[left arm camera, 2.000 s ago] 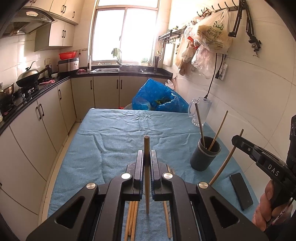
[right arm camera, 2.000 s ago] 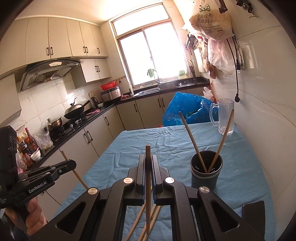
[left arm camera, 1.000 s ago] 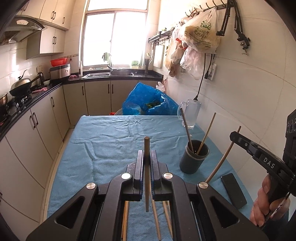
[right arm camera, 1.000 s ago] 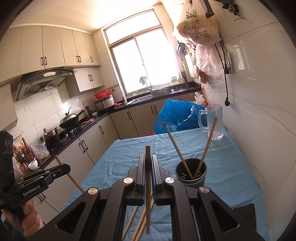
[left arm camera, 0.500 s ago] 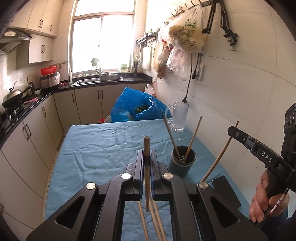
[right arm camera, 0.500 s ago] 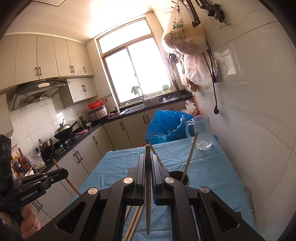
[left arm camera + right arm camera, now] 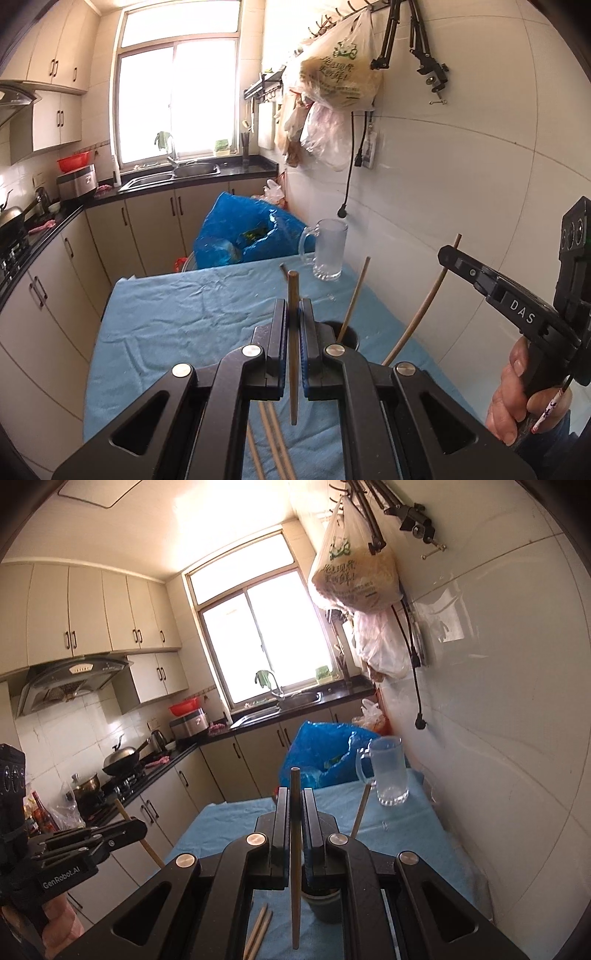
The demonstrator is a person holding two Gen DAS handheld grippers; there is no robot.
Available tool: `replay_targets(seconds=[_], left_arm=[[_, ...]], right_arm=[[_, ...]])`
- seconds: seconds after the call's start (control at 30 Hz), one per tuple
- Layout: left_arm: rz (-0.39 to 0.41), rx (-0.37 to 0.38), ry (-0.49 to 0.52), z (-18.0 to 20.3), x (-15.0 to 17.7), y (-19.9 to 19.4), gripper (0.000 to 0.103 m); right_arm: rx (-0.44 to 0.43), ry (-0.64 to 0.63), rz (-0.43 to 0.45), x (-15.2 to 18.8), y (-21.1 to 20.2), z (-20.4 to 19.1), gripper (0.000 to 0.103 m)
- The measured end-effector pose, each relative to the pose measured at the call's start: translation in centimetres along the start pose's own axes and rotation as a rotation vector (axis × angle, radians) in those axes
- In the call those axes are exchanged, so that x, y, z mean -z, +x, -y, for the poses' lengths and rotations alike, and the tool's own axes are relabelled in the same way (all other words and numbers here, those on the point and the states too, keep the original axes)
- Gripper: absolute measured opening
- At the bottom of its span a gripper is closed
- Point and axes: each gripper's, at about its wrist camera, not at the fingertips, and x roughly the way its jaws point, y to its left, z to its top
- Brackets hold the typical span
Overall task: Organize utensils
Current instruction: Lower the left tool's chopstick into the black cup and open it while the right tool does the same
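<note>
My left gripper (image 7: 292, 314) is shut on a wooden chopstick (image 7: 293, 347) held upright above the blue-clothed table (image 7: 177, 317). My right gripper (image 7: 294, 801) is shut on another chopstick (image 7: 295, 856), also upright. It shows at the right of the left wrist view (image 7: 448, 254) with its chopstick (image 7: 421, 314). A dark grey holder cup (image 7: 351, 338) stands just beyond the left fingers with chopsticks (image 7: 355, 295) leaning in it. In the right wrist view the cup (image 7: 325, 904) sits under the fingers. Loose chopsticks (image 7: 271, 439) lie on the cloth below.
A glass mug (image 7: 328, 251) stands at the table's far right by the tiled wall. A blue plastic bag (image 7: 240, 232) sits behind the table. Cabinets and a stove run along the left. Bags hang on the wall (image 7: 340, 81) above.
Both grippers have risen and moved toward the holder cup, each keeping its chopstick. The cup has come from off to the right to just beyond the fingers in both views.
</note>
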Motion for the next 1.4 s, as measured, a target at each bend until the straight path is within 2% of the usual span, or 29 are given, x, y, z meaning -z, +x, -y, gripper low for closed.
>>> replay_targets(seconds=[0.33,0.6,0.8,0.97,1.4], left_arm=[[0.056,0.025,0.022,2.7,-4.9,1.6,0.006],[0.06,0.043,0.01,3.8,-6.5,4.5,0.006],[0.038,0.026,-0.034,3.1,-6.1,8.3,0.006],[-0.019,0.035,-0.078,1.8,-4.8,11.3,0.006],[-0.114,0.014,-0.114,0.2,-2.4,14.9,0.006]], right_arm=[[0.059,0.022,0.092,-3.9,0.0,1.7,0.006],[0.089,0.049,0.076,-4.8,2.9,3.1,0.006],[0.096,0.097,0.036,-4.1,5.6,5.0,0.006],[0.107,0.103,-0.01,-3.0,7.5,5.8,0.006],[0.139,0.083,-0.133,-0.5,11.7,6.7,0.007]])
